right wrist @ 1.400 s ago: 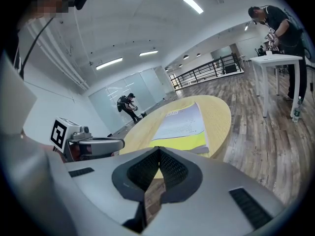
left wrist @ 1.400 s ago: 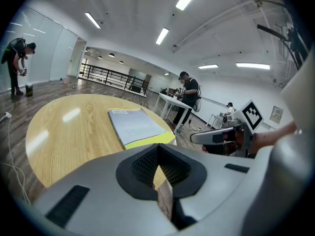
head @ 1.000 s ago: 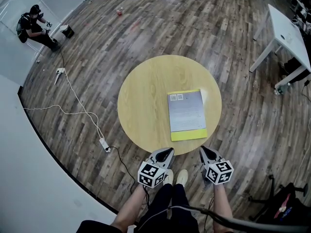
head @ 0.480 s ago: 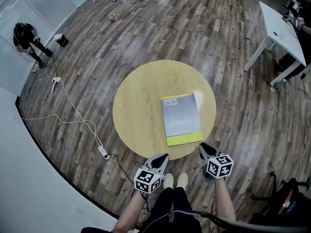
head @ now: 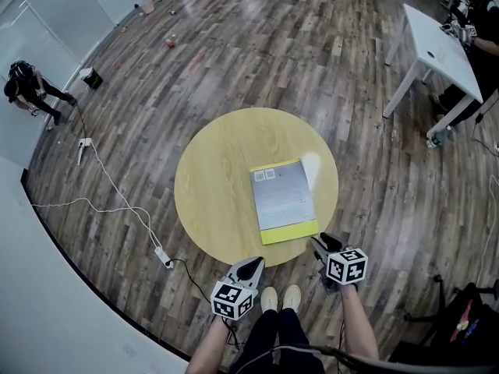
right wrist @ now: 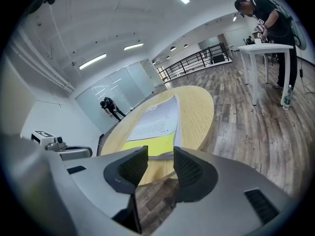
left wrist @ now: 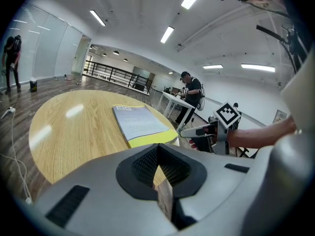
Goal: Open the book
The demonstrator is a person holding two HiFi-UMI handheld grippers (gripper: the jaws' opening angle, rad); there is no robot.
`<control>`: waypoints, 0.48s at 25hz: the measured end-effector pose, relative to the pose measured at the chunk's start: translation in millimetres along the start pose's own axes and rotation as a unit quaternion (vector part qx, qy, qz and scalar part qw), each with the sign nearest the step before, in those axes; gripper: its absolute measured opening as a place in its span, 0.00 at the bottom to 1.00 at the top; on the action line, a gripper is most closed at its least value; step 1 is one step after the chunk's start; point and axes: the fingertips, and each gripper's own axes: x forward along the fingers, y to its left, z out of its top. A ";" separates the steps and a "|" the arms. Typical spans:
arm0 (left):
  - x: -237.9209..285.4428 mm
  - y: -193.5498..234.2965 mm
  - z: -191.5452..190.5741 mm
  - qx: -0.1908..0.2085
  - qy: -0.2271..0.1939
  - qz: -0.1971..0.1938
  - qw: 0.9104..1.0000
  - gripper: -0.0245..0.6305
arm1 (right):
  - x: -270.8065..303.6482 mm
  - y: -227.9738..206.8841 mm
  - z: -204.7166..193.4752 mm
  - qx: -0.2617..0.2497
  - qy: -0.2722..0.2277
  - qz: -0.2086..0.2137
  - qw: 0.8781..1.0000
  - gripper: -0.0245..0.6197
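While nothing is gripped, layout: round pale-wood tabletop [head: 214, 181] on a dark plank floor [head: 257, 53], seen from above by the person standing at its near rim.
far left: second person [head: 27, 88] bent over on the floor, well apart from the tabletop.
cable: thin white cable with a white power strip [head: 162, 254] lying on the floor, left of the tabletop.
left gripper [head: 255, 261]: grey body, black-and-white marker cube behind, tips at the tabletop's near rim. Its fingers [left wrist: 142, 163] are clenched, tips meeting, nothing between them.
shoes: pale pair [head: 281, 296] on the floor, between the two grippers.
flat grey-covered book [head: 283, 199]: rectangular, with a yellow strip along its near edge. It is shut and lies flat right of the tabletop's centre, near edge close to the rim.
right gripper [head: 320, 242]: same build, tips just beside the book's near right corner; can't tell if they touch it. Its fingers [right wrist: 133, 166] are released and have just been opening. The gap shows the tabletop rim and the book's yellow edge beyond, and the pads press on nothing.
far right: white rectangular table [head: 437, 41], well apart from the round one, with a third person [head: 475, 6] at it.
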 end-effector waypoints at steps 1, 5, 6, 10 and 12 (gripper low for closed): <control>0.0 0.3 -1.1 -0.001 0.001 0.001 1.000 0.04 | 1.3 -2.3 0.1 0.000 0.002 -0.004 1.000 0.26; -1.2 4.0 -1.5 -0.004 0.001 0.006 1.000 0.04 | 5.7 -6.8 3.1 0.010 0.003 -0.009 1.000 0.26; -1.3 5.5 -1.5 -0.005 0.001 0.007 1.000 0.04 | 6.9 -7.1 3.8 0.011 0.003 -0.009 1.000 0.26; -0.1 10.8 -0.3 -0.005 0.000 0.011 1.000 0.04 | 11.8 -7.4 6.3 0.013 0.003 -0.006 1.000 0.26; 1.6 12.3 0.6 -0.006 -0.001 0.012 1.000 0.04 | 13.9 -8.4 6.8 0.011 0.005 -0.006 1.000 0.26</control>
